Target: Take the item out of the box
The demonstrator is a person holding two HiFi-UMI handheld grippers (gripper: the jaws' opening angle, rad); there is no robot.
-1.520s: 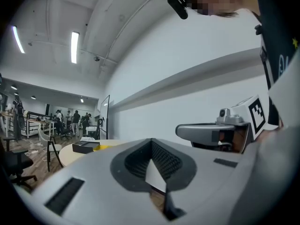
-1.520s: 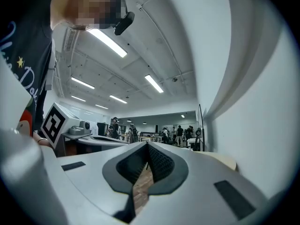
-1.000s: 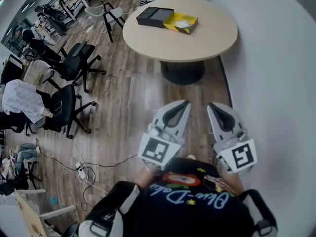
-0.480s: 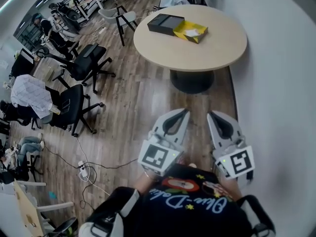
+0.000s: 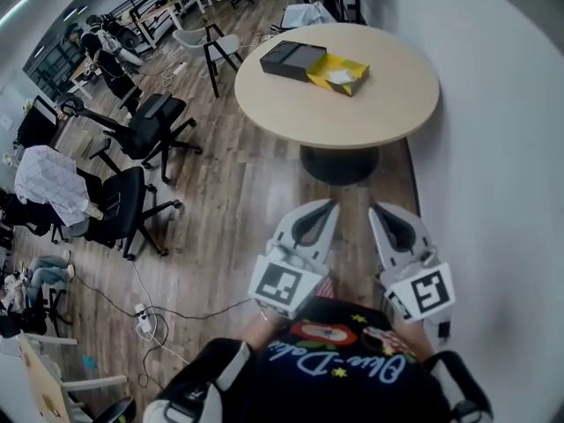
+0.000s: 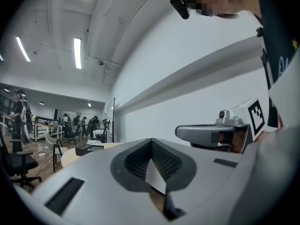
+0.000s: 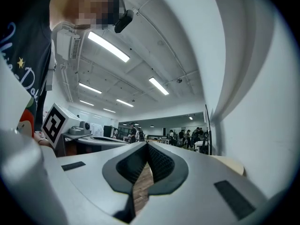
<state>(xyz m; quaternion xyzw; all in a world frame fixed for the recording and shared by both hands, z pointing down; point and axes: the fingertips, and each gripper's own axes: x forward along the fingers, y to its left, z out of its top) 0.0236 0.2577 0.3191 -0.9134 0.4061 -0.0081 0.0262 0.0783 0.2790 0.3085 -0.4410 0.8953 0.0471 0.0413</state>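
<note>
The left gripper [image 6: 151, 140] has its jaws closed tip to tip with nothing between them, and the right gripper [image 7: 146, 144] is the same, closed and empty. Both are held side by side close to the person's chest, over the wooden floor [image 5: 238, 192], well apart from the round table [image 5: 388, 104] ahead. On the far side of that light-wood tabletop lies the yellow box [image 5: 337, 74], shallow and open on top, with a white item [image 5: 341, 76] inside. A flat black box [image 5: 293, 59] touches its left end. Black office chairs [image 5: 145, 126] stand to the left.
</note>
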